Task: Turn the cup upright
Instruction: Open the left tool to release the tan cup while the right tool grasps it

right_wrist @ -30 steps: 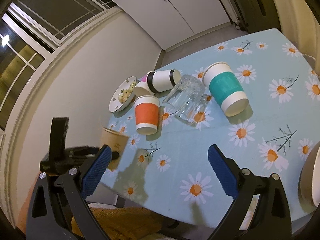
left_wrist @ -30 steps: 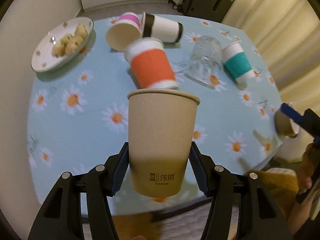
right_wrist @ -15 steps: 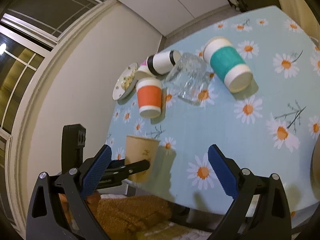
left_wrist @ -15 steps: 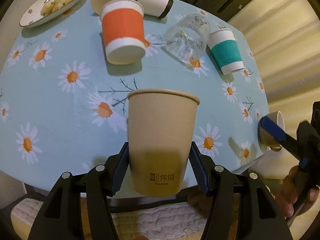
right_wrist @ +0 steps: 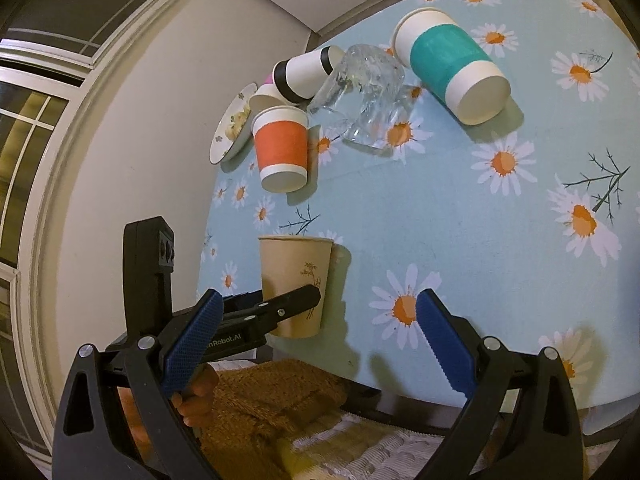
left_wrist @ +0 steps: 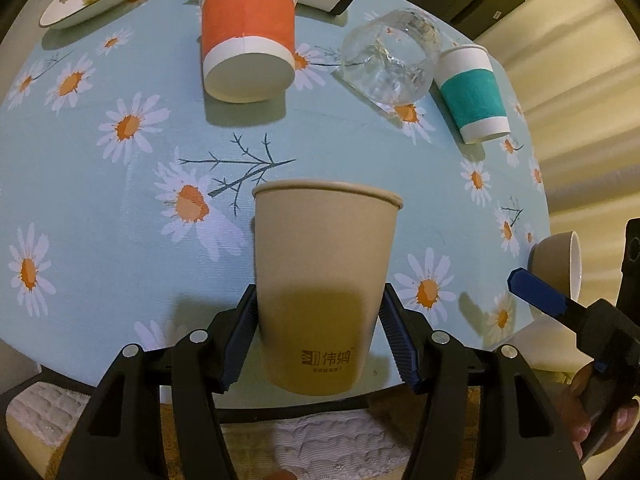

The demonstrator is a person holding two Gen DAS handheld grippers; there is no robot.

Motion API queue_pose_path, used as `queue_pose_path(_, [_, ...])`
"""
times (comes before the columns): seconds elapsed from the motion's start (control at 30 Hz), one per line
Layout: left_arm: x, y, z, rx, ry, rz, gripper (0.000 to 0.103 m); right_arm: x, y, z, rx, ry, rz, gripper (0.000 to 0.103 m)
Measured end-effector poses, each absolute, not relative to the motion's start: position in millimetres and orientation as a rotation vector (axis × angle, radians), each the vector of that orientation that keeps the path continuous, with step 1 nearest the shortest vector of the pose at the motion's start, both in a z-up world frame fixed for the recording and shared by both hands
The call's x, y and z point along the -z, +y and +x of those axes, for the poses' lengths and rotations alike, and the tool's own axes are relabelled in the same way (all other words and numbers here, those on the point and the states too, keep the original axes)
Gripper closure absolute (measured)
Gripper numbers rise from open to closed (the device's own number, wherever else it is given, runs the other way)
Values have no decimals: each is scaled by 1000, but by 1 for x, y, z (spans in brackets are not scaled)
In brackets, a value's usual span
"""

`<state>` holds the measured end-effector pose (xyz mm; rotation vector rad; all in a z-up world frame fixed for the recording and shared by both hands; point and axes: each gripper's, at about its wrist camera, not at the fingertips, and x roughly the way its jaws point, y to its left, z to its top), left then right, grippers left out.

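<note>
**Observer:** Which step are you working right now?

**Operator:** I'm setting the cup down. The left gripper [left_wrist: 318, 314] is clamping the tan paper cup [left_wrist: 324, 276] low on its wall, one blue pad on each side, mouth up. From the right wrist view the cup [right_wrist: 296, 280] is sitting over the near edge of the daisy tablecloth [right_wrist: 460, 216], and its base looks to be at or just above the cloth; I can't tell if it's touching.

**Observer:** So the flip itself?

**Operator:** I'm judging that part done, since the rim is level and facing up. What's remaining is the placement and release.

**Observer:** And your other hand?

**Operator:** The right gripper [right_wrist: 320, 338] is hanging spread wide with nothing between its pads, off to the side of the cup.

**Observer:** What does the next move need?

**Operator:** I'm thinking a gentle descent until the base is seated flat, then parting the pads evenly so the light cup isn't dragged or tipped. It's close to the table's edge, so I'd rather nudge it inward first. The orange-banded cup [left_wrist: 248, 36], the glass [left_wrist: 390, 66] and the teal-banded cup [left_wrist: 472, 94] are lying well apart from it, so they aren't crowding me.
</note>
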<state>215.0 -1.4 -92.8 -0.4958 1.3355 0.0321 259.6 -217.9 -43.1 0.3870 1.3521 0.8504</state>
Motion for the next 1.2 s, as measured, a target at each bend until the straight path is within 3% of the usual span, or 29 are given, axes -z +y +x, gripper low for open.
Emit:
queue_pose_path(0.07, [93,-3,215,-30,1338,-486,36,44,-217,260,-850,1354,386,7])
queue_pose_path(0.7, [60,9,177,20,1262,-481,34,52,-189,260,-870,1396,351,7])
queue_pose_path(1.2, [61,30,99,81,1076,-632,34,74,-124,258,-866,1510,202,21])
